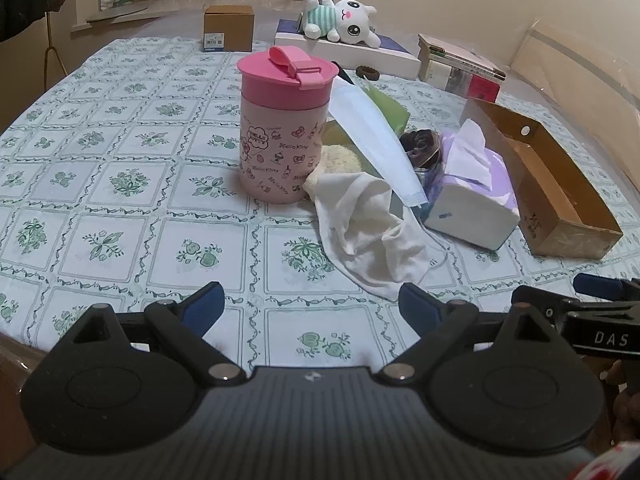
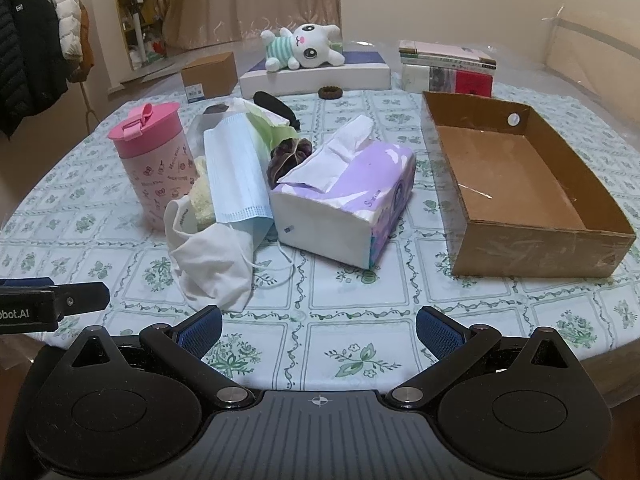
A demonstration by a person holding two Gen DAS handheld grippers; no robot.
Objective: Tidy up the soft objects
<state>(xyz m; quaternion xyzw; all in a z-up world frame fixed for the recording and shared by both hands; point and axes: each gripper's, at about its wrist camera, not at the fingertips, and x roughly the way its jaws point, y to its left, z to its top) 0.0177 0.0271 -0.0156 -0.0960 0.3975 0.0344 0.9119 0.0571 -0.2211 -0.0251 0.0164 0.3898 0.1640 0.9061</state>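
Note:
A heap of soft things lies mid-table: a white cloth (image 1: pixel 372 228) (image 2: pixel 212 256), a blue face mask (image 1: pixel 376 140) (image 2: pixel 236 168), a cream fluffy item (image 1: pixel 340 160), a dark scrunchie (image 2: pixel 288 156) and a purple tissue pack (image 1: pixel 476 196) (image 2: pixel 344 196). An open cardboard box (image 2: pixel 532 252) (image 1: pixel 560 200) stands empty to the right. A white plush toy (image 1: pixel 344 22) (image 2: pixel 304 48) lies at the back. My left gripper (image 1: pixel 312 304) is open, just short of the cloth. My right gripper (image 2: pixel 318 330) is open near the table's front edge, holding nothing.
A pink lidded cup (image 1: pixel 280 128) (image 2: pixel 156 164) stands left of the heap. At the back sit a small carton (image 1: pixel 229 28), a flat white box (image 2: pixel 316 74) under the plush, a brown hair tie (image 2: pixel 330 92) and stacked books (image 2: pixel 448 68). Coats (image 2: pixel 36 40) hang far left.

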